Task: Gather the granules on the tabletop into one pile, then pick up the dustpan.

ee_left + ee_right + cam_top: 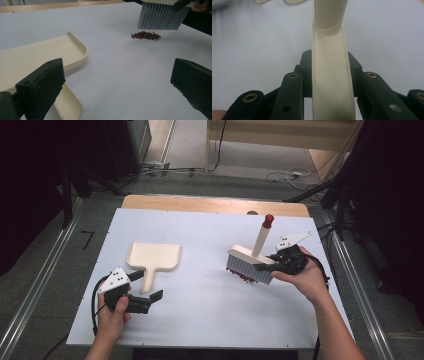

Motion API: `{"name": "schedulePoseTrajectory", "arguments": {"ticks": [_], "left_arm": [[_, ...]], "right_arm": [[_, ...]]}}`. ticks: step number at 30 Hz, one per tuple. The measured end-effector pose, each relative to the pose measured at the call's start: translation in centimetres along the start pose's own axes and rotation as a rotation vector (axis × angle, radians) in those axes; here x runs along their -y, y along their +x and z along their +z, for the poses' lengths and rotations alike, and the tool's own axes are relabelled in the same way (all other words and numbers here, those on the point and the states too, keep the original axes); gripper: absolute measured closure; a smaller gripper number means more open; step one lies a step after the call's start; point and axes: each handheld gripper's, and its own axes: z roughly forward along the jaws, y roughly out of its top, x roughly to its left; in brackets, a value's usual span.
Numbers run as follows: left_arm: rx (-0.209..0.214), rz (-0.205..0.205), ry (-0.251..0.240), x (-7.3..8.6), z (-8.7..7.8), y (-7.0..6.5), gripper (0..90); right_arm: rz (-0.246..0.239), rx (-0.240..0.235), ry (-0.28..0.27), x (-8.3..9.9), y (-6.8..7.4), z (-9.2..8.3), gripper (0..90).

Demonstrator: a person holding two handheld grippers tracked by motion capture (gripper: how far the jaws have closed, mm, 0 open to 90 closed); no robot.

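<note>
A cream brush (248, 256) with grey bristles (162, 16) and a red-tipped handle (268, 220) stands upright at the right of the white board. My right gripper (270, 262) is shut on its cream head (332, 82), one jaw on each side. A small pile of dark red bits (146, 35) lies on the board just in front of the bristles. A cream dustpan (153, 256) lies flat at the left, with its handle pointing toward the person. My left gripper (146, 286) is open beside that handle, and one jaw is over the pan (37, 57).
The white board (200, 310) covers a wooden table whose far edge (215, 204) shows. Metal rails run along both sides on the floor. Cables (285, 175) lie on the floor beyond the table.
</note>
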Motion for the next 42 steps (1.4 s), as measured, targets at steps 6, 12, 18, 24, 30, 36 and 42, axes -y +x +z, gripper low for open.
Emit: {"name": "schedulePoseTrajectory", "arguments": {"ticks": [6, 12, 18, 24, 30, 36, 42], "left_arm": [[-0.025, -0.013, -0.002, 0.0, -0.2, 0.2, 0.0], [-0.05, -0.015, 0.006, -0.1, -0.4, 0.5, 0.0], [-0.098, -0.025, 0.019, -0.2, -0.7, 0.8, 0.0], [-0.182, -0.03, 0.056, -0.3, -1.0, 1.0, 0.0], [-0.256, -0.046, 0.102, -0.9, -1.0, 0.9, 0.0], [-0.285, -0.102, 0.128, -1.6, -1.1, 1.2, 1.6], [-0.341, -0.182, 0.17, -1.9, -0.7, 1.6, 8.4]], "right_arm": [[0.038, 0.084, -0.043, 1.2, 0.1, -1.8, 65.3], [0.093, 0.147, -0.052, 2.6, -0.2, -2.8, 65.3], [0.129, 0.194, -0.049, 4.0, -0.3, -3.4, 65.3], [0.164, 0.231, -0.067, 5.3, -0.3, -4.1, 65.3], [0.189, 0.263, -0.081, 5.7, 0.0, -4.8, 65.3], [0.203, 0.267, -0.106, 6.0, 0.1, -5.4, 65.3], [0.224, 0.273, -0.129, 6.3, 0.1, -6.0, 65.3]]}}
